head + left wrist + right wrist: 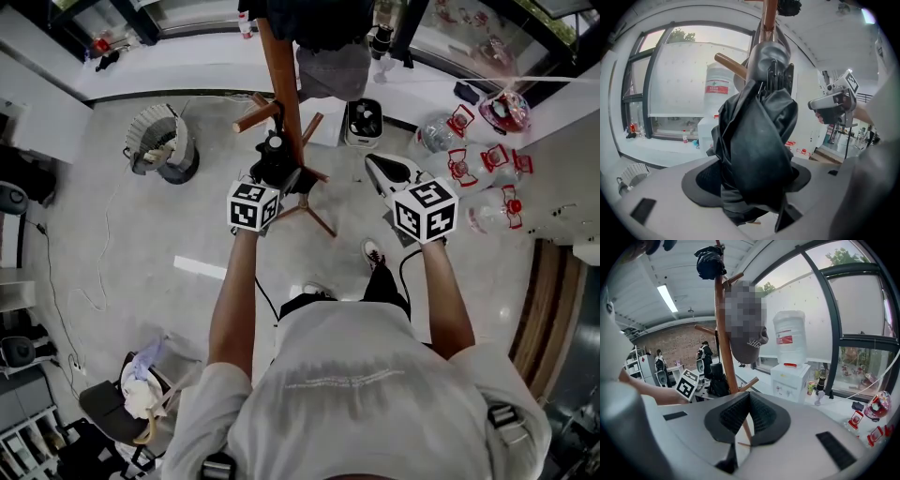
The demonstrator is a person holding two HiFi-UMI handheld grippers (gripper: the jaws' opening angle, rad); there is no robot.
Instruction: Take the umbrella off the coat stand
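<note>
The folded black umbrella (759,140) hangs against the pole of the wooden coat stand (286,103), its grey top end up beside a slanting peg (731,65) of the stand. The left tool (752,177) reaches in at the stand from the person's side and has the umbrella between its jaws: they stand wide, and the bunched cloth fills the gap and lies against both pads, so the tool grips the umbrella while it is still on the stand. The right tool (746,401) hovers just to the right of the stand, apart from it, with its jaws together at the tips and nothing between them. Higher on the stand a dark cap (751,347) hangs from a peg. Beyond the stand a white water dispenser (790,376) stands by the window, and left of the stand a wastebasket (164,141) sits on the floor.
</note>
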